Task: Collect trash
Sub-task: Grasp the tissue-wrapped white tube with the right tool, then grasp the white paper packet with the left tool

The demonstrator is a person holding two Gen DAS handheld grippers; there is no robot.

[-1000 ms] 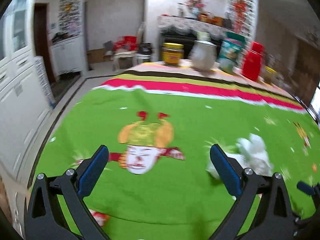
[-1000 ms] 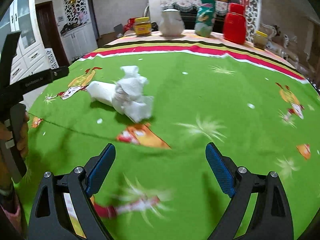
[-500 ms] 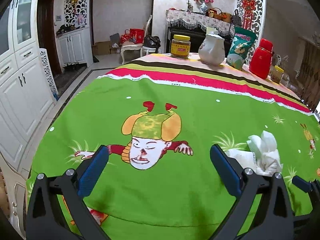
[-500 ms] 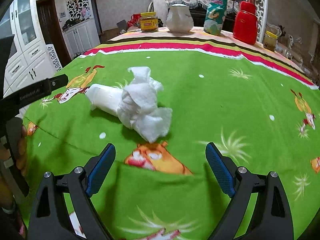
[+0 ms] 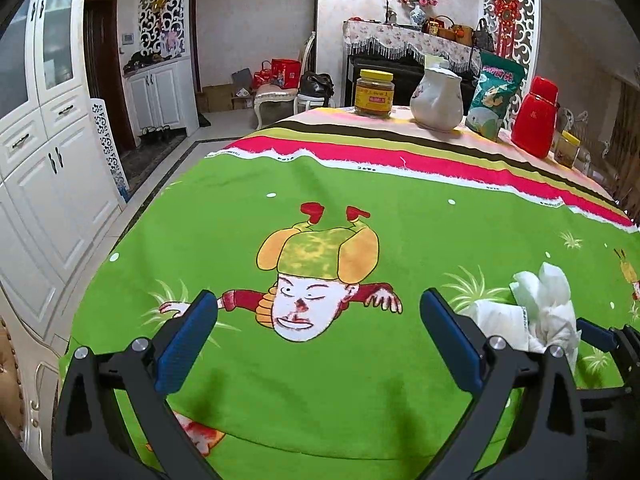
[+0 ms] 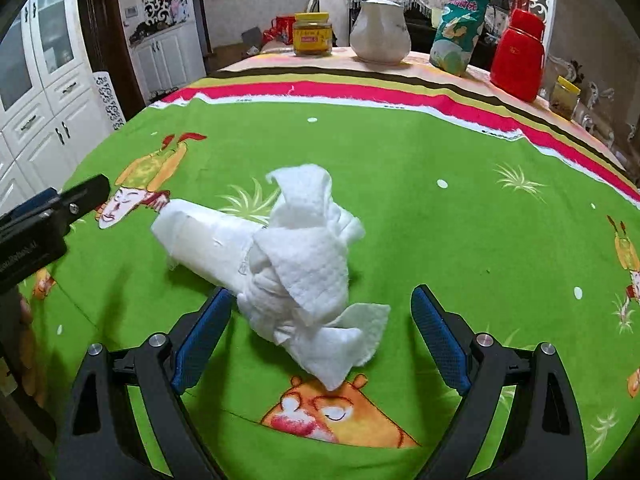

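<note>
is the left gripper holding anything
No, the left gripper is open over bare green tablecloth; the crumpled paper towel lies beside it.

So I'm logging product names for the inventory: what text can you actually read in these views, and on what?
Nothing reads cleanly.
Yellow-lidded jar: red label, print too small.
Green snack bag: pink characters along its top, too blurred to quote.
Red flask: a faint mark, illegible.
Left tongs' body in the right wrist view: white lettering, cut off and blurred.
Tablecloth border: tiny black marks, unreadable.
</note>
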